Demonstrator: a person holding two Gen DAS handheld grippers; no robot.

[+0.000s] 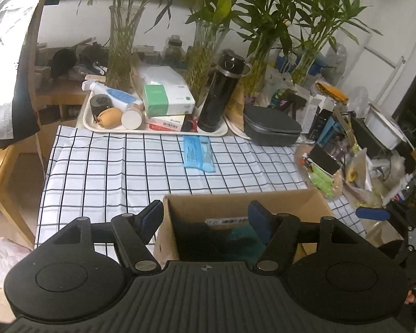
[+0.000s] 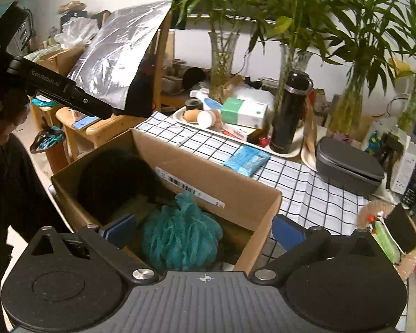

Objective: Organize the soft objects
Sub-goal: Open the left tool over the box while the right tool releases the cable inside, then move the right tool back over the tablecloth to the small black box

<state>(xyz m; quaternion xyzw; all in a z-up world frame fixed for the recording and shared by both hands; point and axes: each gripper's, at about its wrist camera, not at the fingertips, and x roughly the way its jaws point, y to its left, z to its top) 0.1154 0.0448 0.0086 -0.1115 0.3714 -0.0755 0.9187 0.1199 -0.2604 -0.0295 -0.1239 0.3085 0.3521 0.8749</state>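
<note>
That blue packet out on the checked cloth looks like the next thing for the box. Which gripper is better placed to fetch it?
Probably the left gripper: it points almost straight at the blue packet, open and empty. The right gripper hangs open over the teal bath pouf in the cardboard box, with the packet off to its side.

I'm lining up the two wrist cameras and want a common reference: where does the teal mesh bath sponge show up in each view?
Left wrist view: teal mesh bath sponge is low, right of centre, dim inside the cardboard box, mostly hidden behind the left gripper.
Right wrist view: low centre, plainly visible in the box, between the open fingers of the right gripper.
Shared landmark: the black flask on the tray.
</note>
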